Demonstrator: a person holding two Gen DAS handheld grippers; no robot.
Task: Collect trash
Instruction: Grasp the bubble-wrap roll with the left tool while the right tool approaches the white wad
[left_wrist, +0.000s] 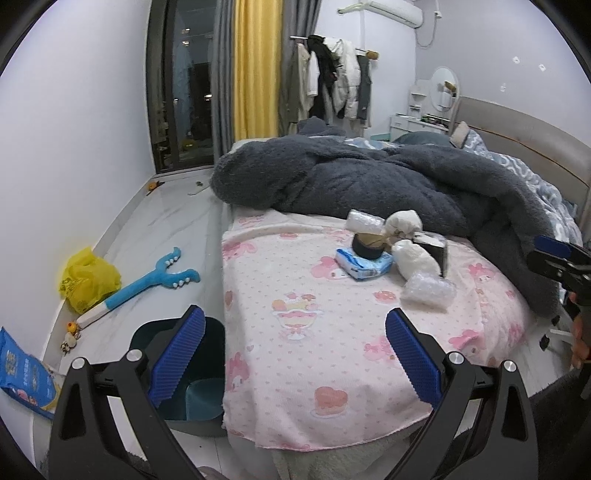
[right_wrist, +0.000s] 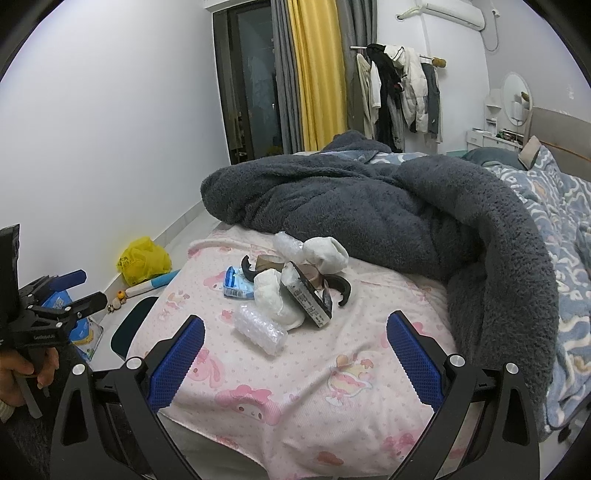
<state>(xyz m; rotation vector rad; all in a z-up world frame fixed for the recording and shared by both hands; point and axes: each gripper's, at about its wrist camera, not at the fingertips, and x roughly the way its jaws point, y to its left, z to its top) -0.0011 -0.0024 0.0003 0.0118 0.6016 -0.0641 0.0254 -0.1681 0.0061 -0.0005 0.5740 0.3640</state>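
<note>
A pile of trash lies on the pink bedsheet: bubble wrap, white crumpled paper, a blue tissue pack, a black tape roll and a black box. A dark teal bin stands on the floor beside the bed corner. My left gripper hovers open over the bed's corner, short of the pile. Open too, my right gripper faces the pile from the bed's foot. Each gripper shows at the other view's edge.
A heaped grey blanket covers the bed behind the pile. On the floor by the wall lie a yellow plastic bag, a blue forked toy and a blue packet. A hand holds the left gripper's handle.
</note>
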